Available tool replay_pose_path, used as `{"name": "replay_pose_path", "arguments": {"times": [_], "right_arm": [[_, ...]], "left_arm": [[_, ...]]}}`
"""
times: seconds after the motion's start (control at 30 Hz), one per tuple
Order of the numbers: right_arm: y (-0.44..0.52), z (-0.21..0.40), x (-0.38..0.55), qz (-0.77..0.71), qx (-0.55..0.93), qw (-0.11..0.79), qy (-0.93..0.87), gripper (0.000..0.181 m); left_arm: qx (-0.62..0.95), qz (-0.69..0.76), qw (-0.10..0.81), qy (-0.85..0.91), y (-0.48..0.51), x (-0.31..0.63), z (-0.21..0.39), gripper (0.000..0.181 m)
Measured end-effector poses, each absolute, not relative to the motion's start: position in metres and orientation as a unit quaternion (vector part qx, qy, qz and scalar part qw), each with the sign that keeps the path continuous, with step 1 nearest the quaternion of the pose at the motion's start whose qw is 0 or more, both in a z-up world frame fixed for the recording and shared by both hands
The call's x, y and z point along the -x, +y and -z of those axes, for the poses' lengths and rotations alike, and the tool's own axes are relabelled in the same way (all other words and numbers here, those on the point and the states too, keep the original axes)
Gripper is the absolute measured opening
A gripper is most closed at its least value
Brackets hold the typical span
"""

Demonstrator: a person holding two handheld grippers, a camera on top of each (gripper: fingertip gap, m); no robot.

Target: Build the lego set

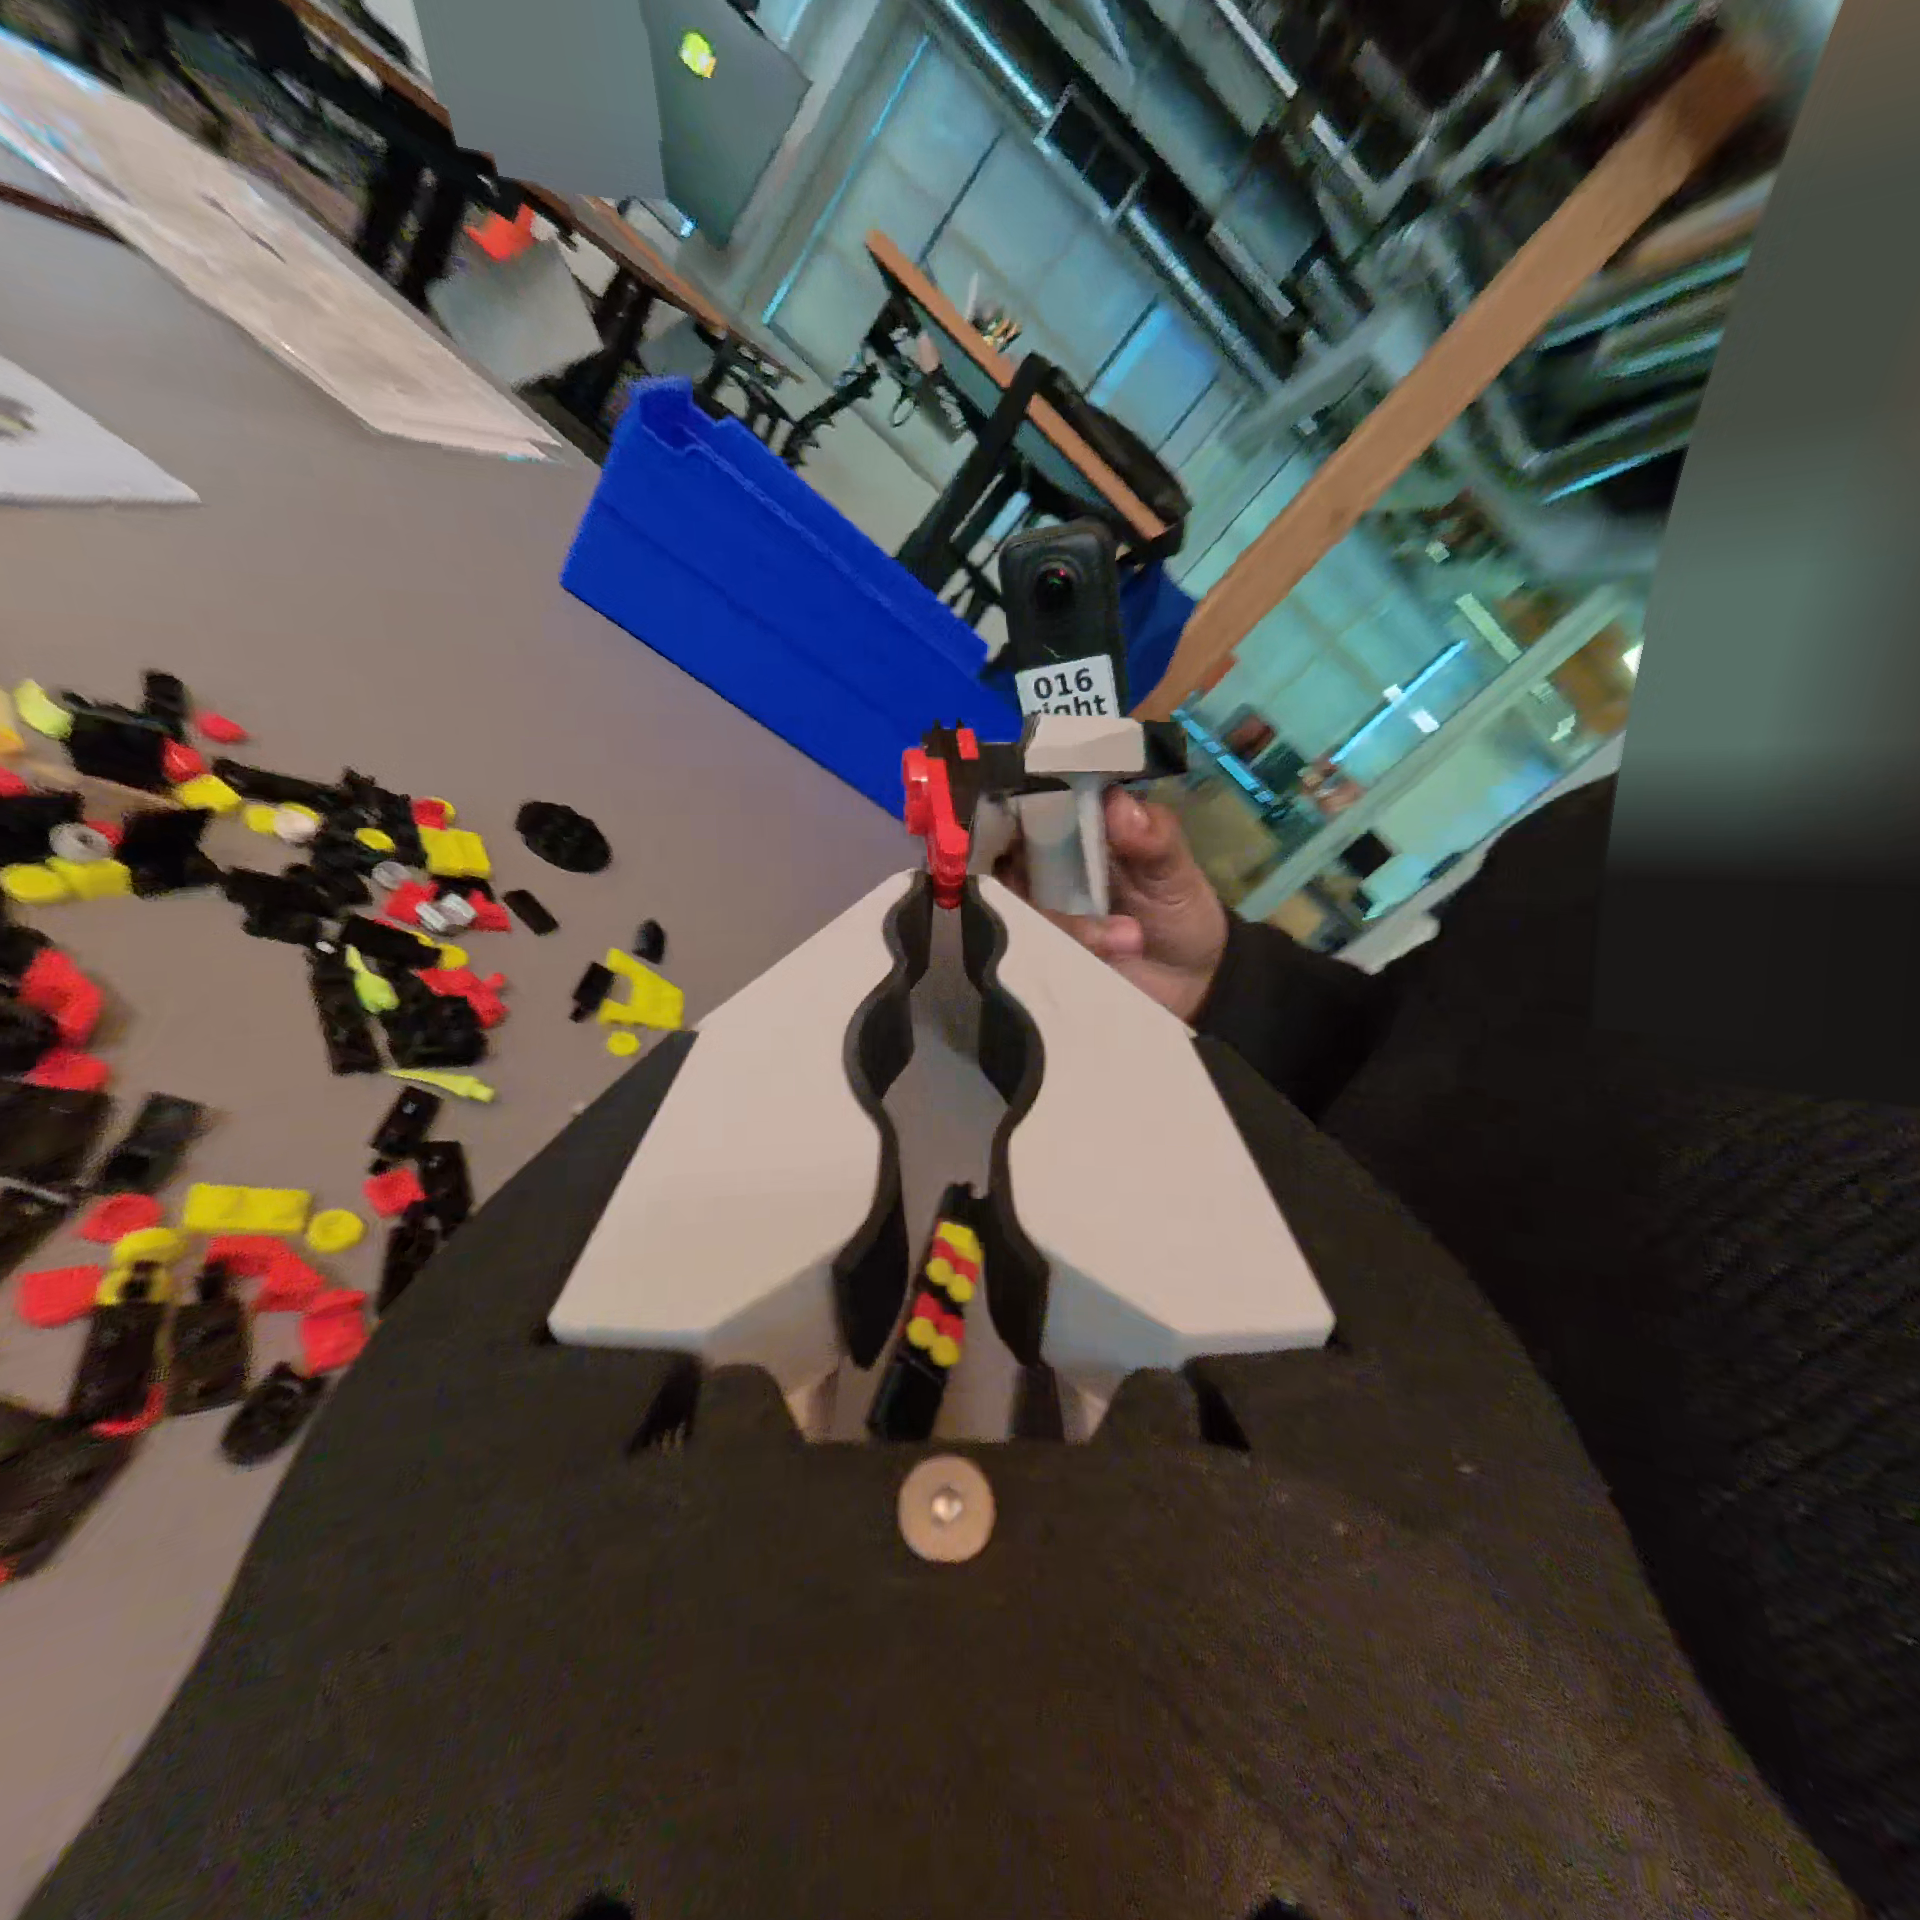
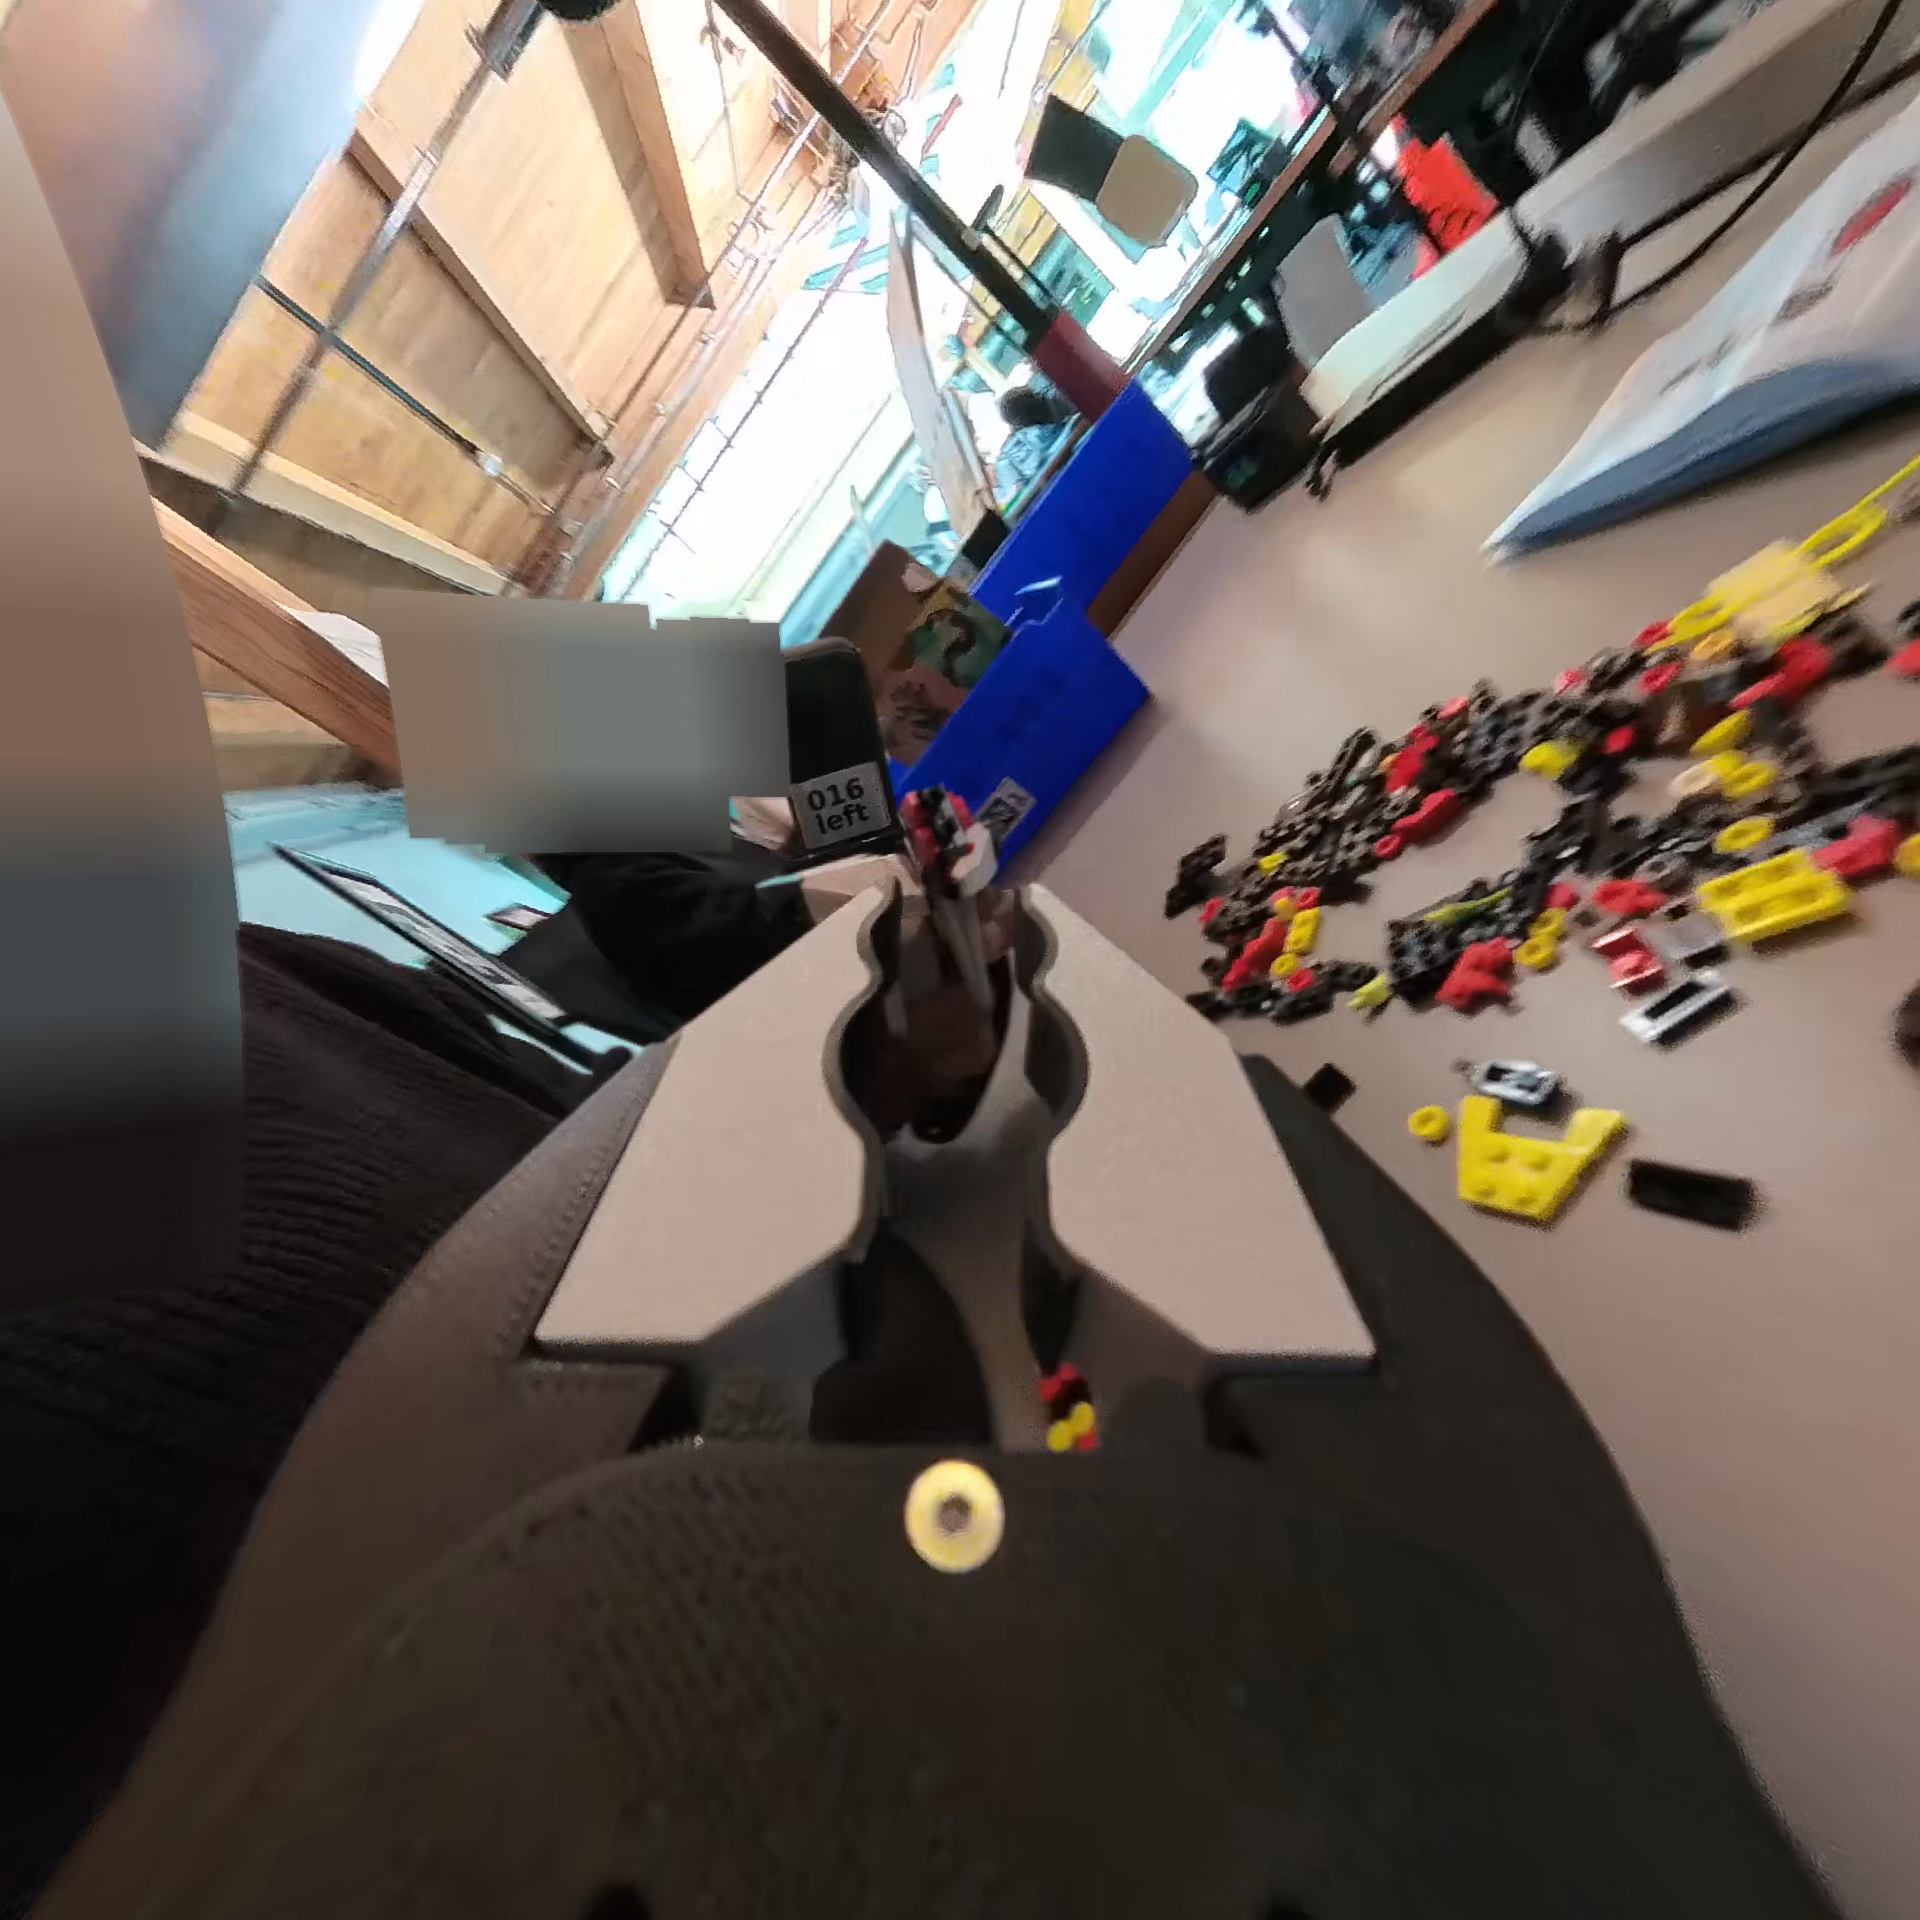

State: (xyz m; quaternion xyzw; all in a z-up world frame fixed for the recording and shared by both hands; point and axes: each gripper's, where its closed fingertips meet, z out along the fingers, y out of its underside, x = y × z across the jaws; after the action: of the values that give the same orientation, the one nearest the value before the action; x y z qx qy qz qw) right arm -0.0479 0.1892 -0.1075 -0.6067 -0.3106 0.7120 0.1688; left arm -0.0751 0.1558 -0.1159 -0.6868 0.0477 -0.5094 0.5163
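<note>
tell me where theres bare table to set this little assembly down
Bare table lies between the brick pile and the blue bin, and nearside by the yellow wedge plate. The pile itself is crowded.

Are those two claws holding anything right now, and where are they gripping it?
Both pinch one small red and black lego assembly in mid-air. The left claw grips its lower red end; the right claw grips its opposite side, exact spot unclear.
</note>
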Motion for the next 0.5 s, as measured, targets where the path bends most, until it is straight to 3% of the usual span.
{"name": "replay_pose_path", "arguments": {"times": [0.23, 0.3, 0.43, 0.5], "right_arm": [[0.187, 0.106, 0.047, -0.635, 0.593, 0.276, -0.41, 0.021], [0.184, 0.109, 0.048, -0.623, 0.593, 0.281, -0.425, 0.021], [0.185, 0.11, 0.048, -0.626, 0.596, 0.277, -0.421, 0.021], [0.186, 0.109, 0.048, -0.633, 0.597, 0.27, -0.412, 0.021]], "left_arm": [[0.625, 0.604, 0.495, 0.023, 0.148, 0.077, 0.1, 0.001], [0.672, 0.509, 0.532, 0.078, 0.149, 0.078, 0.107, 0.001], [0.739, 0.141, 0.602, 0.267, 0.152, 0.094, 0.124, 0.002], [0.729, 0.043, 0.619, 0.29, 0.153, 0.102, 0.126, 0.001]]}}
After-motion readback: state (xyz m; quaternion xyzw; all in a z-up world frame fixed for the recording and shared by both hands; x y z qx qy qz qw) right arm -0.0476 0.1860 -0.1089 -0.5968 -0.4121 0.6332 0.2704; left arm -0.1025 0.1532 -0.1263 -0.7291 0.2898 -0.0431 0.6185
